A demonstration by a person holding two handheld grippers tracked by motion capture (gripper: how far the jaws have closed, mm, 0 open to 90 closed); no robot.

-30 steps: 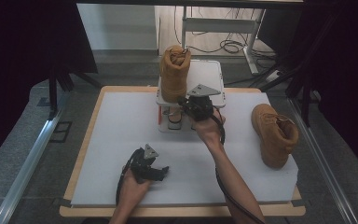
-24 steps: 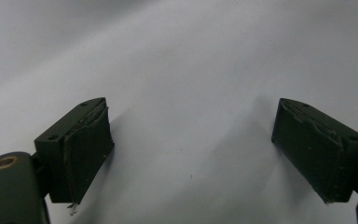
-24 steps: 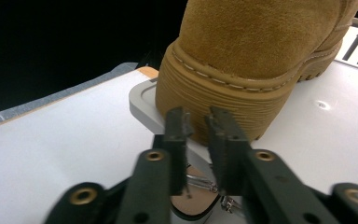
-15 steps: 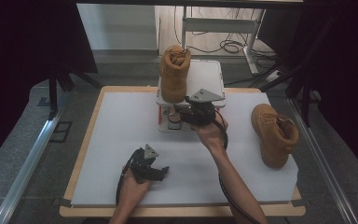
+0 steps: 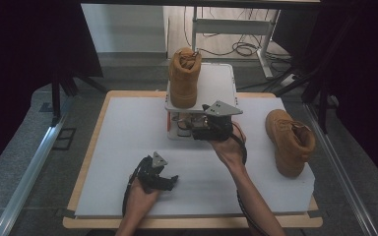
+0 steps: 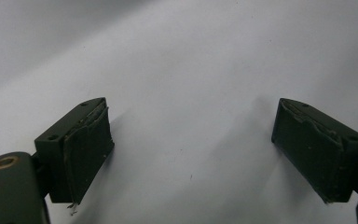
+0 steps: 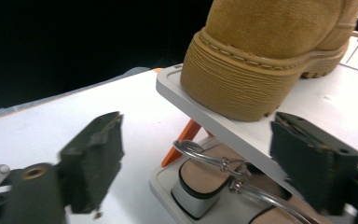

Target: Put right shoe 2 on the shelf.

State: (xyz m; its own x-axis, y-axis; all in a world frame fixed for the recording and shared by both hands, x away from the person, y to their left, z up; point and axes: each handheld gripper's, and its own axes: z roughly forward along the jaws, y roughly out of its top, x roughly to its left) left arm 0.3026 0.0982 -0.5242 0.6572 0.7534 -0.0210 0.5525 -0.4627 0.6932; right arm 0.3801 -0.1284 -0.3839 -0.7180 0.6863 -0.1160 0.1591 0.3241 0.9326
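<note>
A tan boot (image 5: 183,78) stands on the top shelf of a small white rack (image 5: 219,81) at the back of the table. The same boot's heel (image 7: 261,56) shows close up in the right gripper view. Below it, a sandal with a metal buckle strap (image 7: 205,179) lies on the rack's lower shelf. My right gripper (image 5: 193,129) (image 7: 196,140) is open at the rack's front, level with that lower shelf. A second tan boot (image 5: 290,142) sits on the table at the right. My left gripper (image 5: 170,181) (image 6: 191,116) rests open and holds nothing near the front edge.
The white table top (image 5: 128,132) is framed by a wooden edge. An orange brace (image 7: 182,142) holds up the rack's top shelf. Dark stands and cables lie on the floor beyond the table.
My right gripper has dropped a little and come closer to the rack's lower shelf. The left gripper has stayed put.
</note>
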